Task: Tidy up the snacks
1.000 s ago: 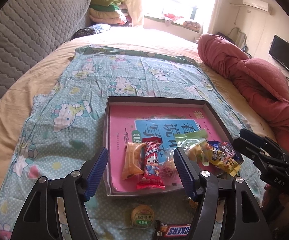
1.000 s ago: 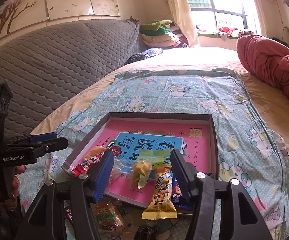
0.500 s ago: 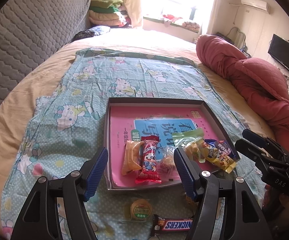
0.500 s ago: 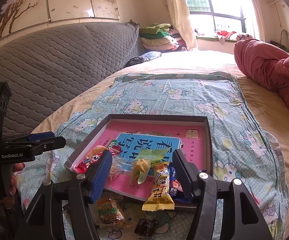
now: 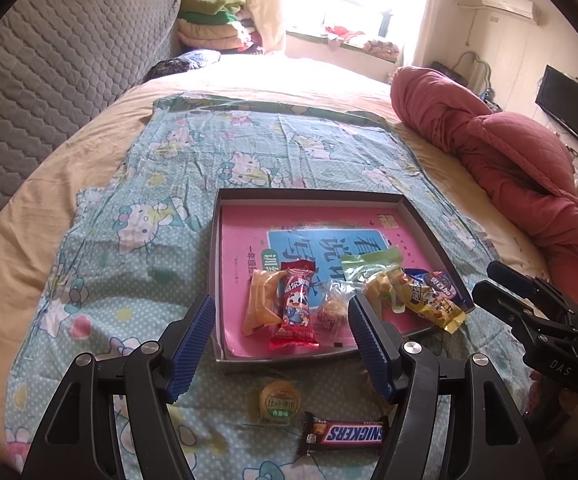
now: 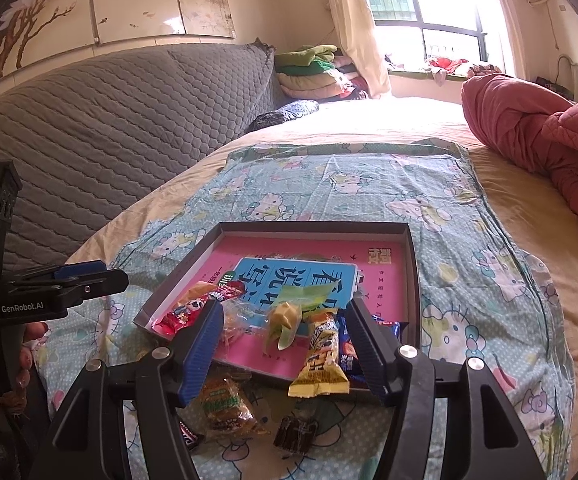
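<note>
- The left gripper [image 5: 281,344] stood wide open and held nothing; its blue pads framed the near edge of the tray [image 5: 309,196] in the lower middle of its frame.
- The right gripper [image 6: 285,344] was likewise spread wide and empty, its jaws framing the tray's near corner at lower centre of its view.
- Inside the tray, low in the left view, lay an orange pack [image 5: 259,300], a red pack [image 5: 295,306] touching it, and a clear-wrapped sweet [image 5: 331,306] just beside that.
- Toward the tray's right corner a green wrapper [image 5: 369,266], a yellow pack [image 5: 429,302] and a blue pack [image 5: 439,282] overlapped; the yellow one hung over the rim.
- Outside the tray, at the bottom of the left frame, a round cracker pack [image 5: 280,402] and a Snickers [image 5: 345,434] lay on the sheet [image 5: 129,280], near each other.
- In the right view, a further small dark sweet [image 6: 295,432] sat at bottom centre.
- All these would likely be light, with slick crinkly film that slides between pads.
- The Snickers looked stiffest; a grip across its middle should hold.
- The cracker pack is probably brittle, so a gentle pinch across its width seems best.
- Soft bedding underneath might give way under a downward push.
</note>
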